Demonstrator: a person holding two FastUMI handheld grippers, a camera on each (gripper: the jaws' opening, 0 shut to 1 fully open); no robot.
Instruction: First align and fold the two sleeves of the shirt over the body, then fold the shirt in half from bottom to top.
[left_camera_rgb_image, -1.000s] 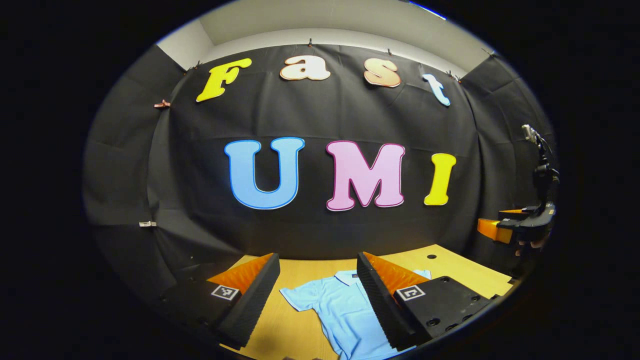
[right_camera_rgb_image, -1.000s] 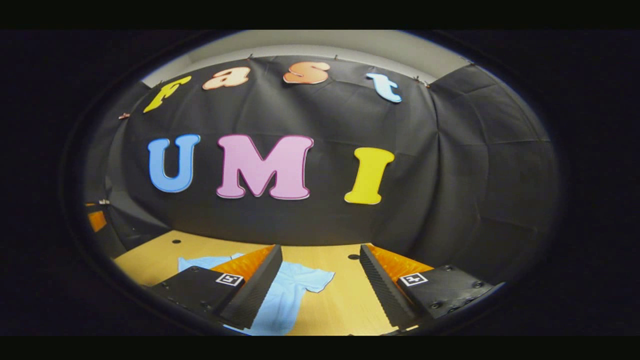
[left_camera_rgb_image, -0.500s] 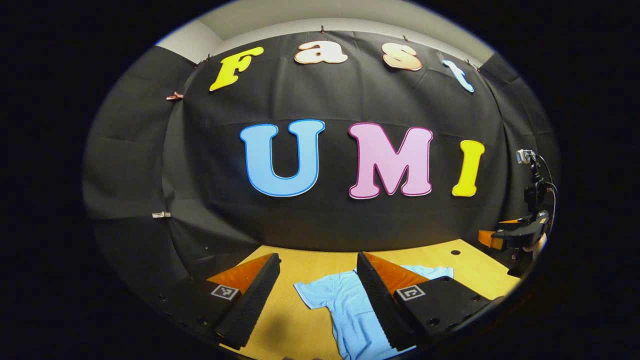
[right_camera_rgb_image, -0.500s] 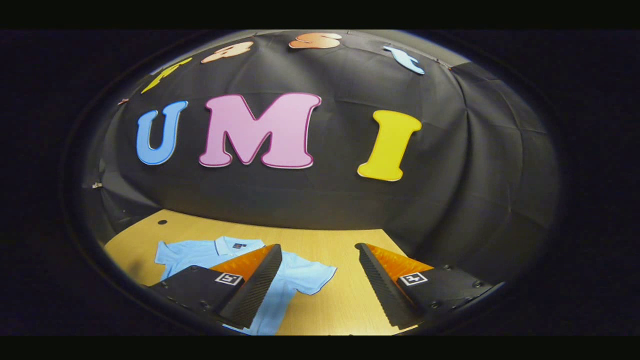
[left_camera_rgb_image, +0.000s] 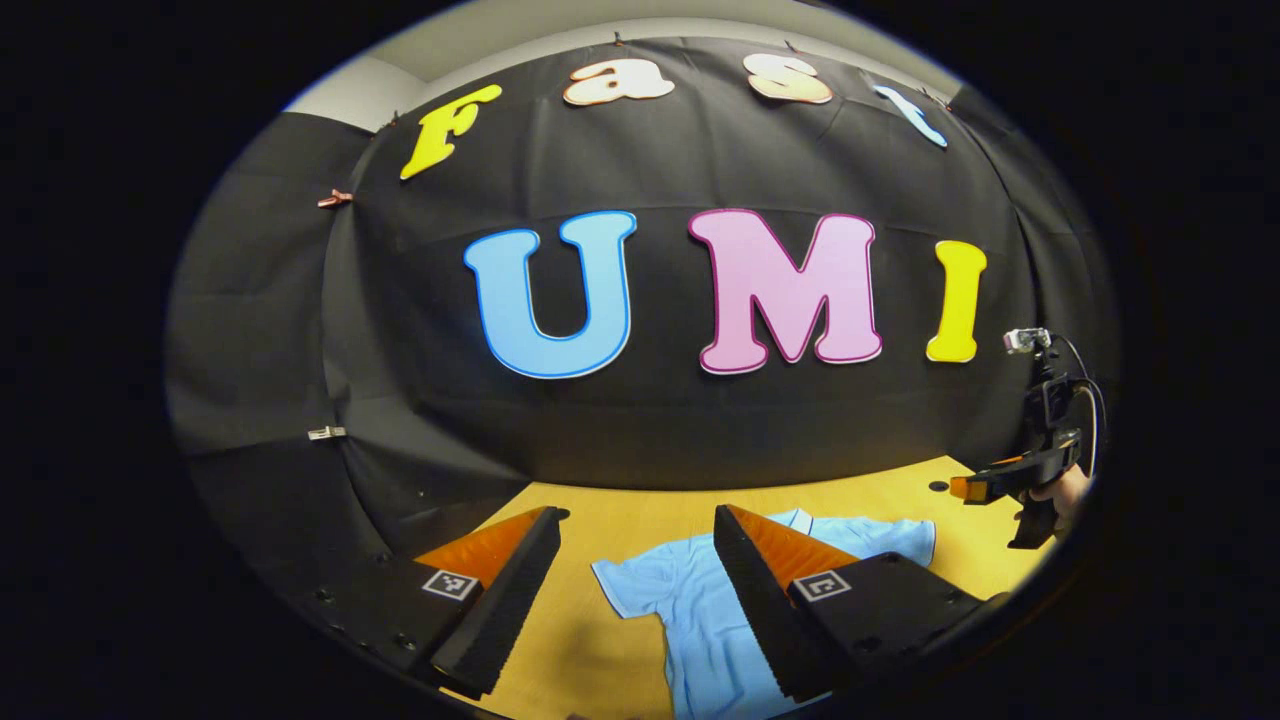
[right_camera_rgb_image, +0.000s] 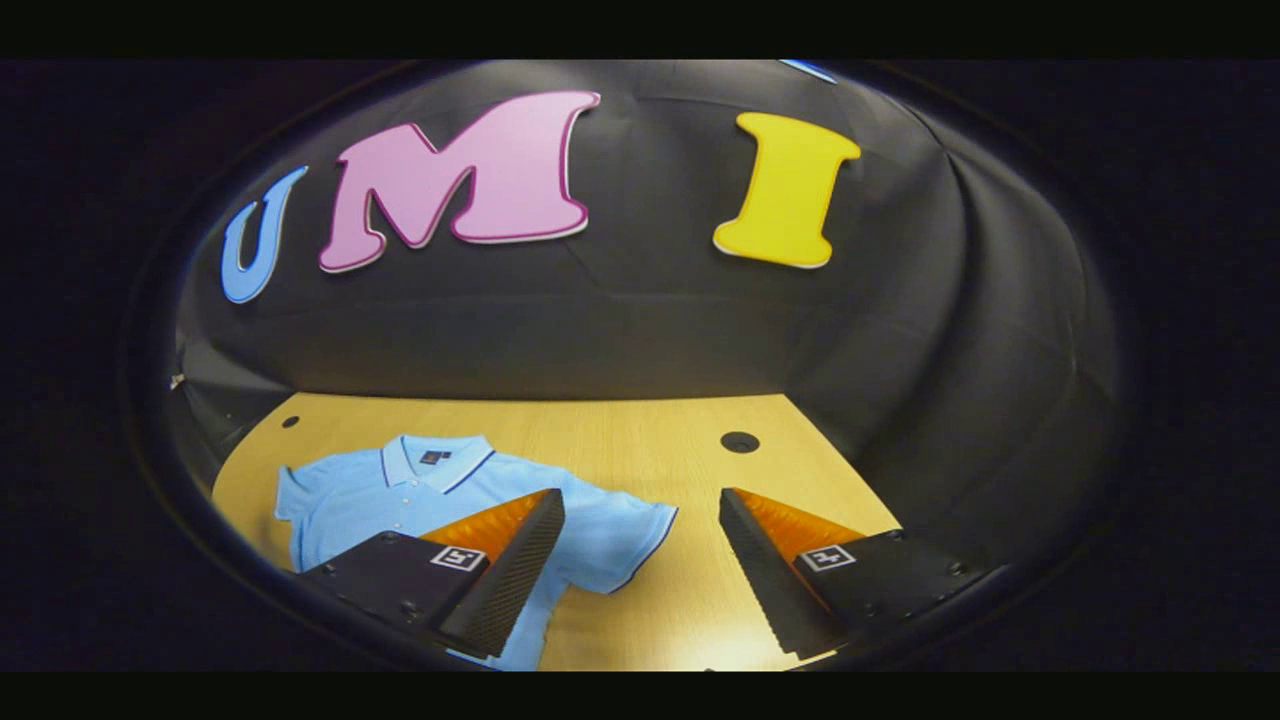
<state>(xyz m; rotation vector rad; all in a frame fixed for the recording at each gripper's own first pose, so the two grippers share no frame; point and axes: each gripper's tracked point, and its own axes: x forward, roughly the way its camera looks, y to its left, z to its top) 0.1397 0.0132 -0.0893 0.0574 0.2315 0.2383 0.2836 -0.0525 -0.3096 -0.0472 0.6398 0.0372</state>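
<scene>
On the wooden tabletop (right_camera_rgb_image: 640, 440) a light blue shirt (right_camera_rgb_image: 400, 500) lies flat and unfolded, collar toward the black cloth wall, both short sleeves spread outward. Its right sleeve (right_camera_rgb_image: 640, 530) ends in a dark-trimmed cuff on bare wood, well short of the tabletop's right edge; a round hole (right_camera_rgb_image: 740, 441) in the wood sits beyond it, clear of the fabric. In the right gripper view the right gripper (right_camera_rgb_image: 640, 560) hovers above the shirt's right side with its fingers spread wide and nothing between them; the left finger overlaps the shirt body in the picture, while bare tabletop shows in the gap.

In the left gripper view the left gripper (left_camera_rgb_image: 640, 580) also holds its fingers wide apart and empty, above the shirt's (left_camera_rgb_image: 690, 600) left sleeve (left_camera_rgb_image: 625, 585), with open wood to the left of that sleeve's edge. Far right in that view, the right gripper (left_camera_rgb_image: 1010, 480) is seen in a hand, raised above the tabletop's (left_camera_rgb_image: 600, 650) far corner.
</scene>
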